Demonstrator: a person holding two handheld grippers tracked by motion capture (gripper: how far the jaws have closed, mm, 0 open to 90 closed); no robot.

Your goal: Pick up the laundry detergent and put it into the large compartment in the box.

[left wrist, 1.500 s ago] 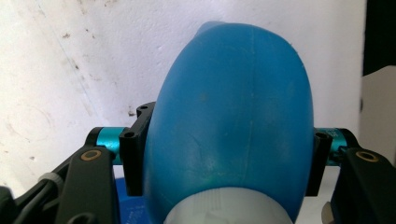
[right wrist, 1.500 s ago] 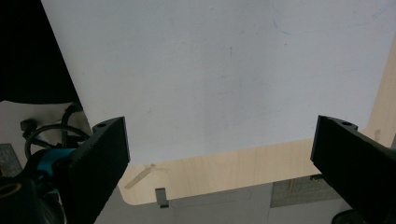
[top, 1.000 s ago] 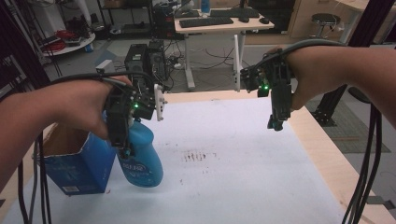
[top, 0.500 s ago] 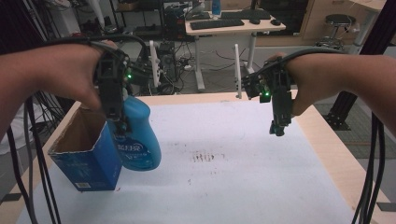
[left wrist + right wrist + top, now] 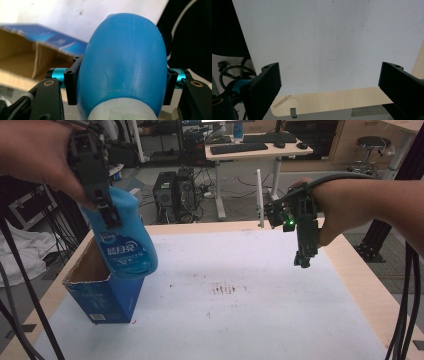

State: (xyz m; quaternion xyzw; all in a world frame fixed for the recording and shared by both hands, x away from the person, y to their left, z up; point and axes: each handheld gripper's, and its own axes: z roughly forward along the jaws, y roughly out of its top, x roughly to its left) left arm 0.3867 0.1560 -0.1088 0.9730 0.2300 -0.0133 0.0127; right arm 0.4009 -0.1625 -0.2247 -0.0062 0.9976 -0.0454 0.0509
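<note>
Blue plastic bottle is smooth and probably slippery with some heft, so your left gripper clamping its upper body above the open cardboard box looks right, while your right gripper hangs wide open.

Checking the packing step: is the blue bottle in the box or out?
Out. The left gripper holds the bottle lifted, its base just above the open box's rim.
</note>
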